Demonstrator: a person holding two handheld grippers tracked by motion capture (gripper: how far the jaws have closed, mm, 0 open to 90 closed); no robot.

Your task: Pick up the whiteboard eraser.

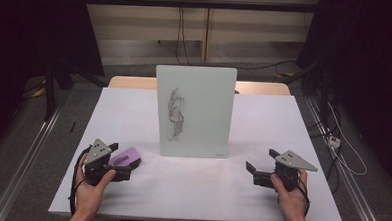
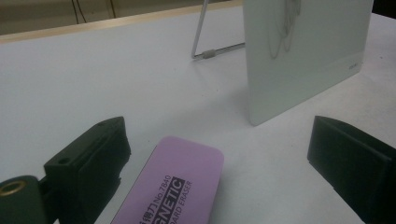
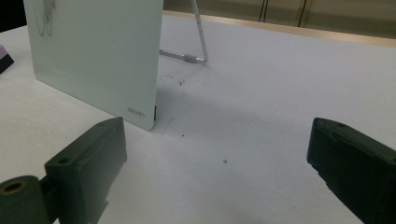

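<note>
Left gripper point(image 1: 117, 160) sat near the table's point(image 1: 134, 108) front left edge, jaws spread wide. The purple eraser point(image 1: 126, 158) lay flat on the table between those jaws. In the left gripper view the eraser point(image 2: 175, 184) was closer to the left jaw, with a clear gap to the right one; whether the left pad actually touched it was hard to tell, since the contact side was in shadow. No squeeze visible.

That view read the printed label on the eraser, part of "MAGNETIC" and "ERASER", which the high view blurred to a dark patch. It also showed the whiteboard's point(image 2: 303, 56) wire stand point(image 2: 210, 52) behind it; from above the whiteboard point(image 1: 195, 110) hid the stand.

Right gripper point(image 1: 261, 166) rested near the front right, jaws also wide with nothing between them, just bare table. The right gripper view caught the small brand mark at the whiteboard's point(image 3: 93, 51) lower corner, dark specks on the table surface, and the stand point(image 3: 198, 44) again.

The whiteboard stood upright mid-table, between the two grippers and further back, with black scribbles point(image 1: 175, 114) on its left half. The high view alone showed both hands, left hand point(image 1: 93, 186) and right hand point(image 1: 290, 194), gripping from the near edge, plus cables on the floor point(image 1: 347, 157) to the right.
</note>
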